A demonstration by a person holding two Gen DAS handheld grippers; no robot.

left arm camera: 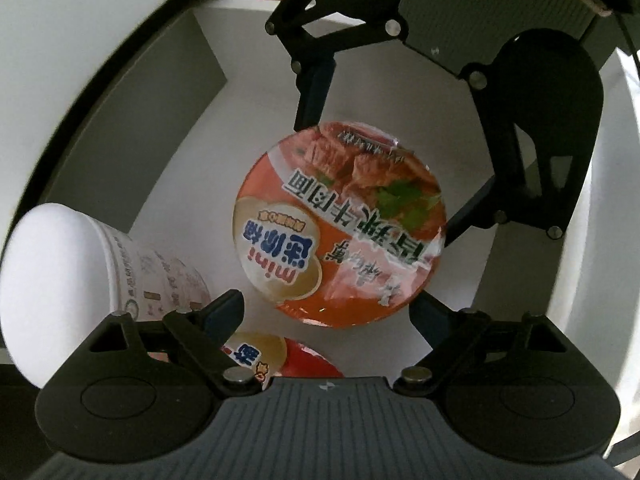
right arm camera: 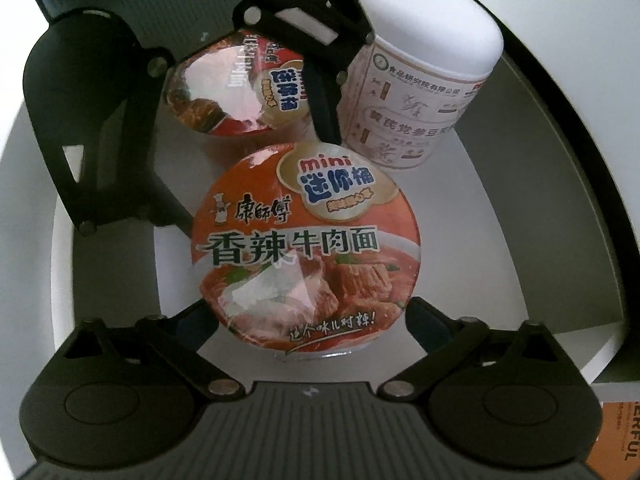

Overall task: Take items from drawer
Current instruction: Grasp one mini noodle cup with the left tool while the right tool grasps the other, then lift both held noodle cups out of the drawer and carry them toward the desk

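Note:
Both grippers reach down into a white drawer (left arm camera: 192, 92) from opposite sides. An orange mini noodle cup (left arm camera: 340, 224) stands in the middle; it also shows in the right wrist view (right arm camera: 308, 252). My right gripper (right arm camera: 308, 316) is open with its fingers either side of this cup. A second noodle cup (right arm camera: 240, 88) stands beyond it, between the open fingers of my left gripper (left arm camera: 328, 312), and shows at the bottom of the left wrist view (left arm camera: 288, 356). A white-lidded jar (right arm camera: 420, 80) with a printed label stands beside both cups, also in the left wrist view (left arm camera: 72, 280).
The drawer's white walls (right arm camera: 540, 160) curve around all items. An orange box (right arm camera: 616, 440) sits outside the drawer at the lower right. In the left wrist view the right gripper's body (left arm camera: 520, 120) stands over the far side of the drawer.

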